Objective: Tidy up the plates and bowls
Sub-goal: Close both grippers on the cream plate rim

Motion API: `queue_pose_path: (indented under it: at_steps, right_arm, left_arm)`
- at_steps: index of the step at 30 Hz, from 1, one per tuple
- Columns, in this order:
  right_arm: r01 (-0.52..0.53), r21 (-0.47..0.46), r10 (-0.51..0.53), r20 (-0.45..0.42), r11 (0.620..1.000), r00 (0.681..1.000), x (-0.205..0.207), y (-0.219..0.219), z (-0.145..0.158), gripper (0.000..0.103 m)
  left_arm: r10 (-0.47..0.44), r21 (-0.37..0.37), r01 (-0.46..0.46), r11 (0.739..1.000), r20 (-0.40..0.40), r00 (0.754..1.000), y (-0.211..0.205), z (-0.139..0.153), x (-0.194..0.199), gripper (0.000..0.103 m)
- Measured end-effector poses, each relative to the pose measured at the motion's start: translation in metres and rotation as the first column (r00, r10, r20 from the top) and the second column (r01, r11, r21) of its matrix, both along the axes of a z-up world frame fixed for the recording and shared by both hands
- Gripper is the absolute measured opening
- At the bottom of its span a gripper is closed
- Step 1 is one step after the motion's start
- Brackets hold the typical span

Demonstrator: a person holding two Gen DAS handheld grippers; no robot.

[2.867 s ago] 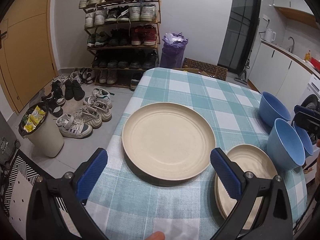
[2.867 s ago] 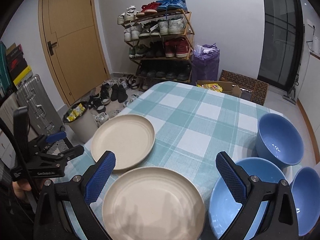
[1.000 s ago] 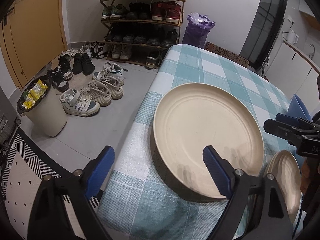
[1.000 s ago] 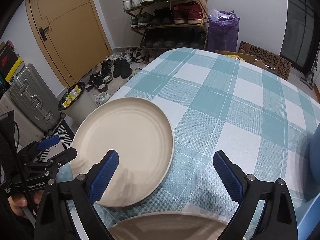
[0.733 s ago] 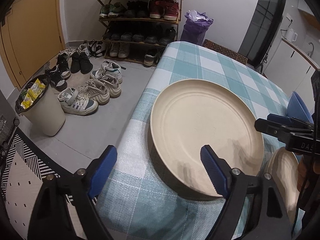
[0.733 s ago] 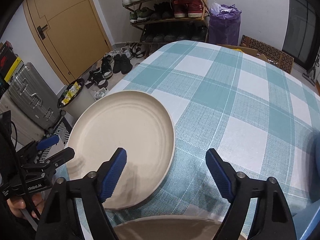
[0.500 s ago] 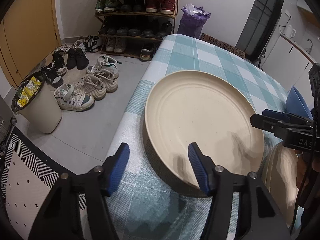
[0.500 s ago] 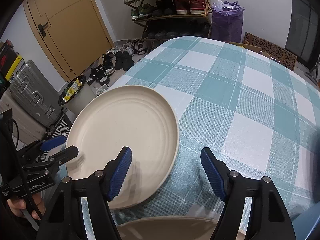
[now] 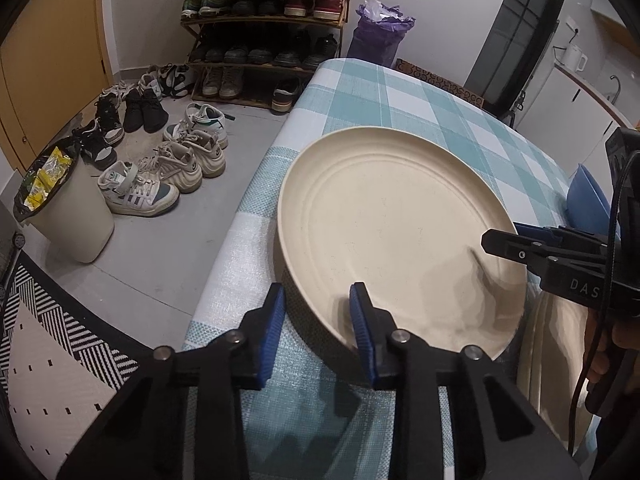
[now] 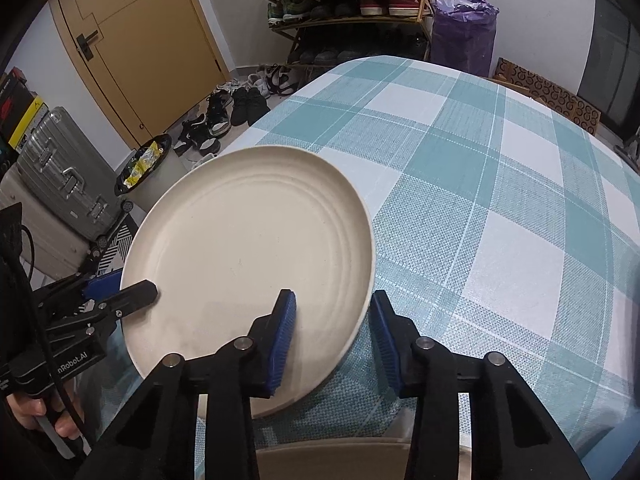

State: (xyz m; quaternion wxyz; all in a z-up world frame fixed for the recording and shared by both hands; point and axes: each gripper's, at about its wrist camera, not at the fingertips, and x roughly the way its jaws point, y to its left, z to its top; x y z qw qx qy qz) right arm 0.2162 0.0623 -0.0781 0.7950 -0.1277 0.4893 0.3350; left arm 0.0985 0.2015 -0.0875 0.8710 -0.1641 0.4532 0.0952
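A large cream plate (image 9: 392,220) (image 10: 248,240) lies on the checked tablecloth (image 10: 480,200) near the table's left edge. My left gripper (image 9: 318,312) straddles its near-left rim, one pad outside the wall and one inside; the jaws are closing and look pressed on the rim. My right gripper (image 10: 332,320) straddles the opposite rim. Its jaws are closing too, with a gap still showing at the pads. Each gripper shows in the other's view: the right gripper (image 9: 504,240) and the left gripper (image 10: 124,288). A second cream plate (image 9: 560,340) (image 10: 340,460) lies close by, partly hidden.
A blue bowl (image 9: 588,196) peeks from behind the right gripper. The table drops off just left of the plate to a floor with scattered shoes, a white bin (image 9: 60,208), a shoe rack (image 9: 264,0) and a silver suitcase (image 10: 60,172).
Both grippers have come down onto the large plate, and their jaws have narrowed from wide open to straddling its rim on opposite sides. The plate has stayed where it was.
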Motion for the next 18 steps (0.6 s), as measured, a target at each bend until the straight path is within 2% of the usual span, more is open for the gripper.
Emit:
queue_pose_path:
  at_steps: [4,11,18]
  right_arm:
    - [0.003,0.0,-0.003,0.012,1.0,1.0,-0.0012,-0.0009,0.0009,0.035]
    - [0.021,-0.001,-0.021,0.064,1.0,0.998,-0.0037,-0.0064,0.0035,0.017]
    - [0.019,-0.016,-0.017,0.115,1.0,0.993,-0.0098,-0.0062,0.0089,0.015]
  left_arm:
    - [-0.006,-0.003,0.006,1.0,0.005,1.0,-0.0024,0.0012,0.0002,0.024]
    - [0.01,0.001,-0.01,1.0,0.011,1.0,-0.0003,0.002,-0.0027,0.022]
    - [0.013,0.026,-0.013,1.0,0.028,1.0,-0.0022,0.0084,-0.0065,0.022]
